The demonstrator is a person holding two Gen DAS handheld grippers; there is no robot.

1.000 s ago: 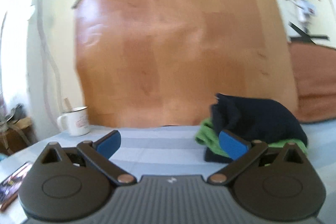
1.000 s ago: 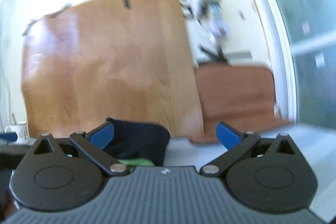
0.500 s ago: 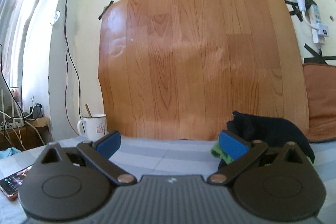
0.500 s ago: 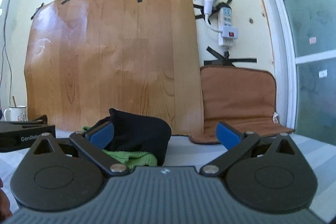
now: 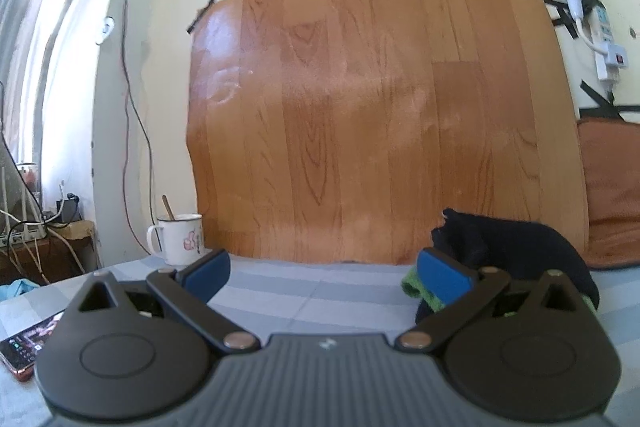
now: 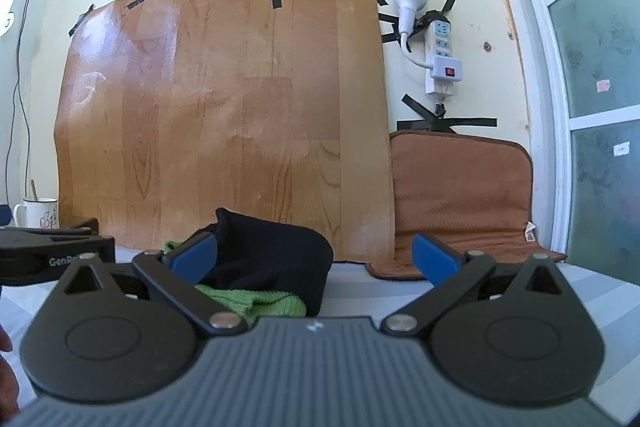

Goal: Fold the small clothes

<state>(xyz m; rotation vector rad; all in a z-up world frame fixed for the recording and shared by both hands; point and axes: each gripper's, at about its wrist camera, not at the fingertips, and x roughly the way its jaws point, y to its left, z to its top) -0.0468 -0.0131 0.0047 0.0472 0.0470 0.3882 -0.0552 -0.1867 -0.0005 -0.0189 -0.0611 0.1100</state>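
The left gripper (image 5: pixel 322 273) is spread wide and holds nothing. The right gripper (image 6: pixel 314 255) is wide too, and empty. A black cloth (image 6: pixel 276 251) sits on a green cloth (image 6: pixel 256 301) near the back edge of the striped bed (image 5: pixel 304 291). A white mug (image 5: pixel 180 243) stands at the back left.
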